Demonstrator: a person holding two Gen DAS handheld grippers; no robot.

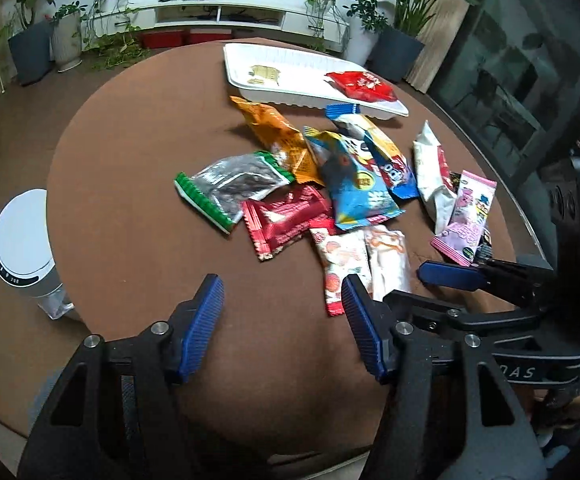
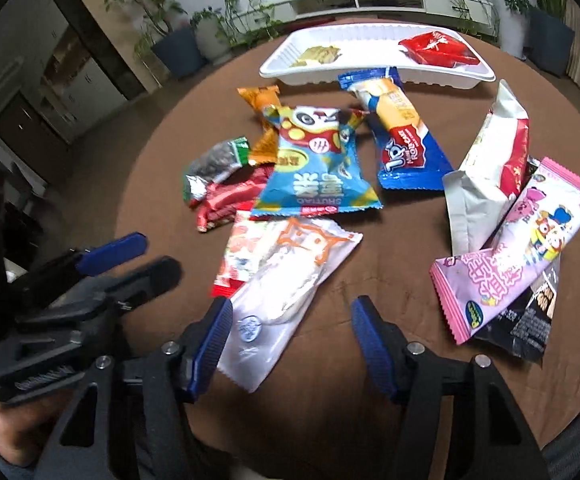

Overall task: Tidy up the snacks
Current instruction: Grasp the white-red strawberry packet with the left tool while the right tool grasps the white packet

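Observation:
Several snack packets lie heaped on the round brown table [image 1: 130, 160]: an orange one [image 1: 278, 136], a blue panda one [image 2: 314, 164], a green-edged clear one [image 1: 230, 188], a red one [image 1: 286, 220], a pink one [image 2: 510, 248] and a white bag [image 2: 486, 160]. At the far side a white tray [image 1: 250, 84] holds a red packet [image 1: 362, 86]. My left gripper [image 1: 280, 292] hovers open over bare cloth near the heap. My right gripper [image 2: 292, 312] is open above a clear white packet [image 2: 290, 280], whose near end lies beside the left finger [image 2: 210, 340].
A white round appliance [image 1: 22, 240] stands on the floor left of the table. Potted plants [image 1: 30, 40] and a low white cabinet [image 1: 218, 12] line the far wall. A black packet [image 2: 530, 320] lies under the pink one by the table's right edge.

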